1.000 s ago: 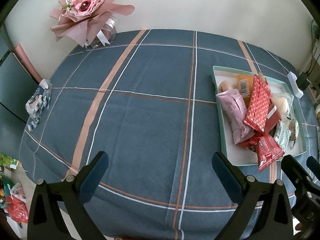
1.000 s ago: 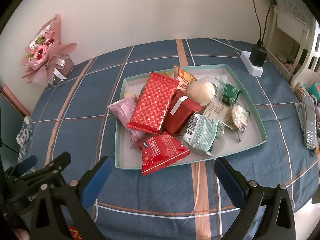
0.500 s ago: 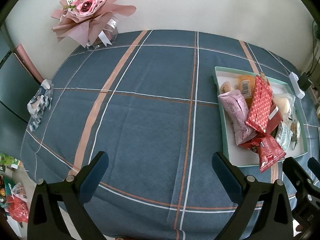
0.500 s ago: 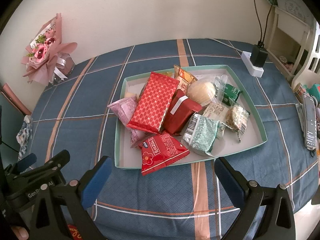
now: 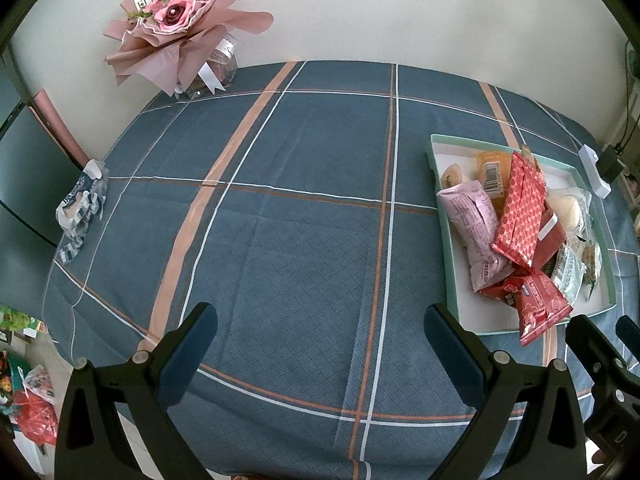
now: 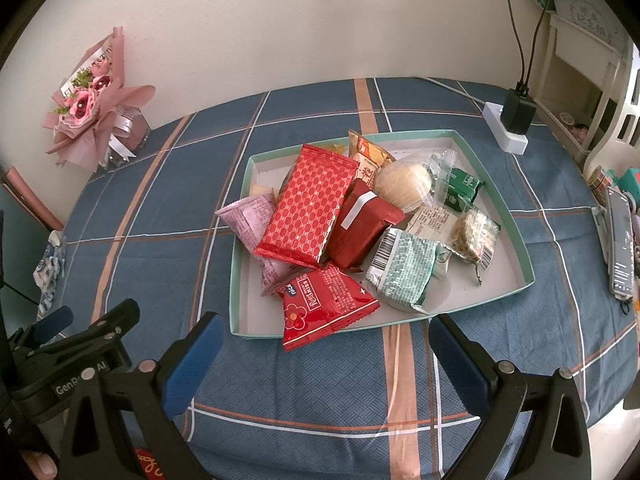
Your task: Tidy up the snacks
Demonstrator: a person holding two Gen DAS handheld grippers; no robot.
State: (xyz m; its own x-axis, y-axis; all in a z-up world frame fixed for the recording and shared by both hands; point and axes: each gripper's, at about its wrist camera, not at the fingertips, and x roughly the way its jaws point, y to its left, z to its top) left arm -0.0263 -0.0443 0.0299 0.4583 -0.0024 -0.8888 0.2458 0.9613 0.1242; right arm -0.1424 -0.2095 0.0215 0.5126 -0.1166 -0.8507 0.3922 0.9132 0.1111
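A teal-rimmed white tray point(image 6: 516, 240) holds a heap of snack packets: a red patterned pack point(image 6: 308, 208), a dark red pack point(image 6: 364, 224), a red Rose Kiss packet point(image 6: 324, 304) hanging over the front rim, a pink packet point(image 6: 250, 218), a green-and-white packet point(image 6: 404, 274) and a round bun point(image 6: 404, 184). My right gripper point(image 6: 324, 356) is open and empty just in front of the tray. My left gripper point(image 5: 320, 344) is open and empty over bare cloth, with the tray point(image 5: 448, 248) to its right.
A pink flower bouquet point(image 5: 180, 28) stands at the back left by the wall. A folded patterned wrapper point(image 5: 80, 208) lies at the table's left edge. A white power strip with a black charger point(image 6: 512, 120) and a remote point(image 6: 620, 244) lie at the right.
Both grippers have drifted slightly; the tray sits a little farther right in the left wrist view. Nothing was gripped or released.
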